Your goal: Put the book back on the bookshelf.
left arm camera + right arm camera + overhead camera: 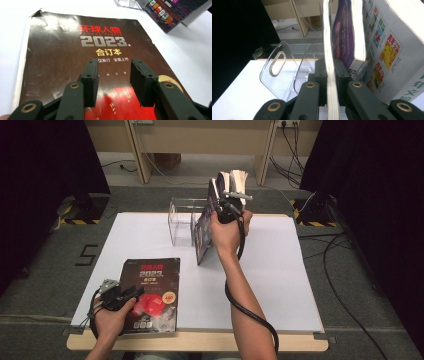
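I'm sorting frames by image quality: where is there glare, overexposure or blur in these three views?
Right gripper view: the page edges of the clamped magazine are blown out white, and the clear rack catches reflections. Left gripper view: sheen on the dark magazine cover, the white table is washed out, and the near jaws look soft. High view: evenly lit table, dark curtains at the sides.

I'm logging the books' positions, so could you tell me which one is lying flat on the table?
The dark brown book with the red "2023" cover, at the left gripper. The others stand upright by the clear rack.
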`<move>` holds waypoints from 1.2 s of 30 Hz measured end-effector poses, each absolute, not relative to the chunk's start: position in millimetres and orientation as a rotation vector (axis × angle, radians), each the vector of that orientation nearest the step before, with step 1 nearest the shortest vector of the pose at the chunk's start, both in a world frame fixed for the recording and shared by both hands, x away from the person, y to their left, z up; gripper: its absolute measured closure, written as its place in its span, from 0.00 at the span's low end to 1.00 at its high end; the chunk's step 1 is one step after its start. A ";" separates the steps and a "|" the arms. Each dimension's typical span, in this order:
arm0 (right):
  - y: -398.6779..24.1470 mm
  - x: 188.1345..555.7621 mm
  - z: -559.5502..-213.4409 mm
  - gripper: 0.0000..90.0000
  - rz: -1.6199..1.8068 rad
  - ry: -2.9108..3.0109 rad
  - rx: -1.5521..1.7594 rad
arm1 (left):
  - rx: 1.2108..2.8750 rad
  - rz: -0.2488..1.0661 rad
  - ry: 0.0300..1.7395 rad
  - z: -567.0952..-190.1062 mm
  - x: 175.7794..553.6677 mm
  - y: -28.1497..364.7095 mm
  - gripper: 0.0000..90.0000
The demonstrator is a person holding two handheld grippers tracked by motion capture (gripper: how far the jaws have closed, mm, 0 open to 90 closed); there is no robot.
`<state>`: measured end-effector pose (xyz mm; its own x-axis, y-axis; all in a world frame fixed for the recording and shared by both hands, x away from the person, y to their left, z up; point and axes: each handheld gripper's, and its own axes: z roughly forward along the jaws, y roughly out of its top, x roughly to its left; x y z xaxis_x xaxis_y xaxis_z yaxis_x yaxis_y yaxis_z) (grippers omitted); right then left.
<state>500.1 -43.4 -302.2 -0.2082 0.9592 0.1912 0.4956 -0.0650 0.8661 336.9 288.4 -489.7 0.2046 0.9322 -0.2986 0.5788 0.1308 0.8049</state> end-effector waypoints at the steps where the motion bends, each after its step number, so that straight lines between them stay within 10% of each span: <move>1: -43.6 499.8 -302.6 0.94 1.229 1.715 1.559 | 1.556 0.481 1.481 -489.7 336.8 288.5 0.65; 36: -16.7 523.1 -306.2 0.94 1.261 1.587 1.443 | 1.551 0.481 1.468 -489.7 337.3 291.1 0.65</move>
<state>523.1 -16.7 -306.2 -0.1906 0.9717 0.1395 0.3559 -0.0641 0.9323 337.3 291.1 -489.7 0.2132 0.9295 -0.3009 0.5716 0.1311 0.8100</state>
